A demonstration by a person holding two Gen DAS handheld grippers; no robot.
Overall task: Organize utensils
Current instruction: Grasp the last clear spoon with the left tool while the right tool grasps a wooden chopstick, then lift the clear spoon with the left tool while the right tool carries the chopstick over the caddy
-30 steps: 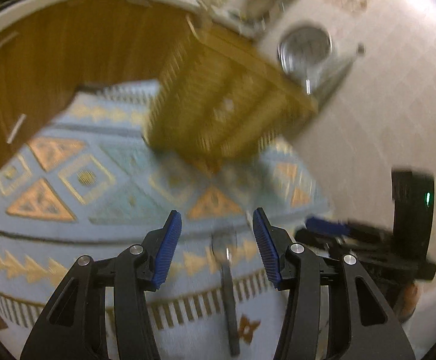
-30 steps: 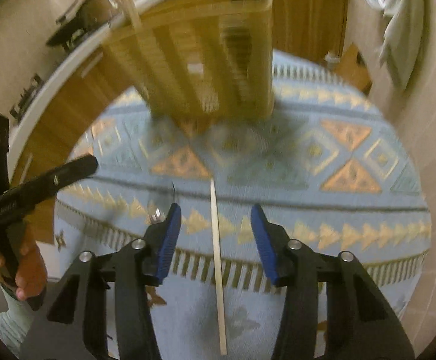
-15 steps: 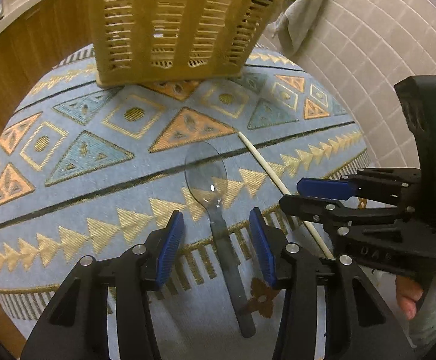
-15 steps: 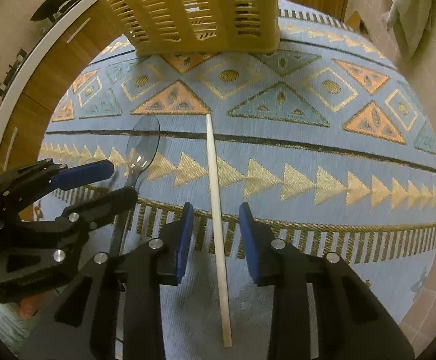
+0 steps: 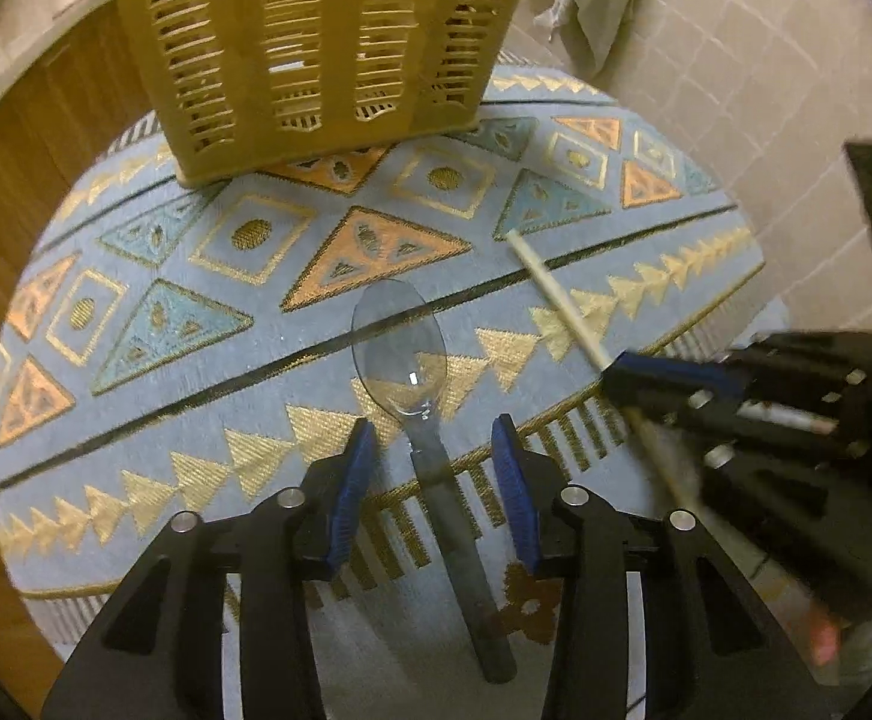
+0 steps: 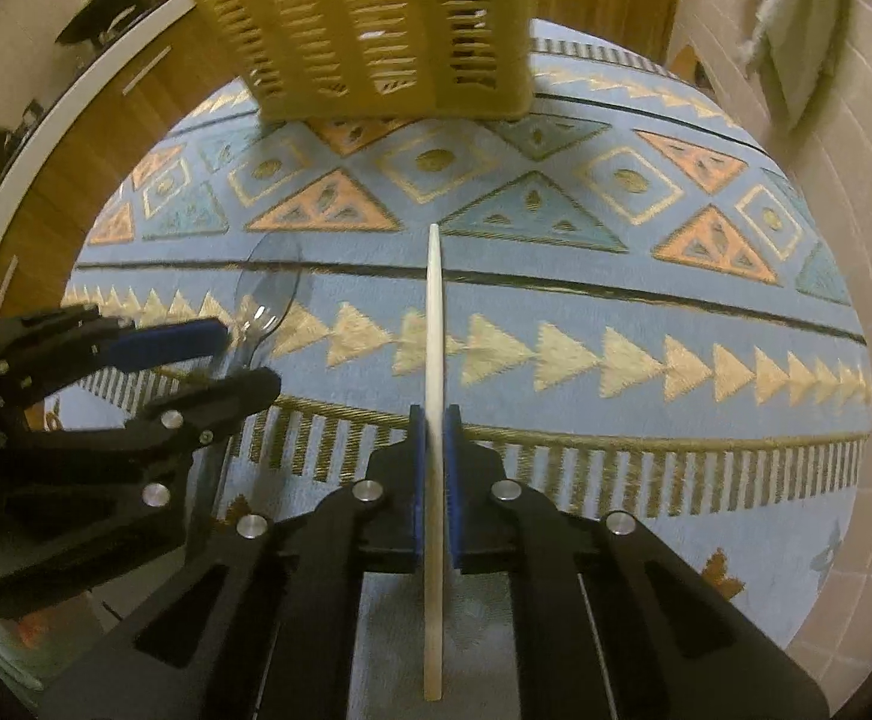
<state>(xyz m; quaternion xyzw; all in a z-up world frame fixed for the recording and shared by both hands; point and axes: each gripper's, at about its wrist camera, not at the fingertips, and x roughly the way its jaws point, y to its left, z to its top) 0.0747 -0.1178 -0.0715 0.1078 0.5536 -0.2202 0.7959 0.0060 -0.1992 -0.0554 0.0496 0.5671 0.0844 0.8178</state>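
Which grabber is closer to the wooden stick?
The right gripper. Its jaws are shut on the stick, about midway along it. The left gripper sits off to the stick's left, open around the spoon instead.

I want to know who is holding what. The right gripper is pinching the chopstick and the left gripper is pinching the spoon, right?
Not quite. The right gripper is shut on the chopstick, but the left gripper is open, its fingers either side of the spoon handle without pinching it. The left wrist view shows this.
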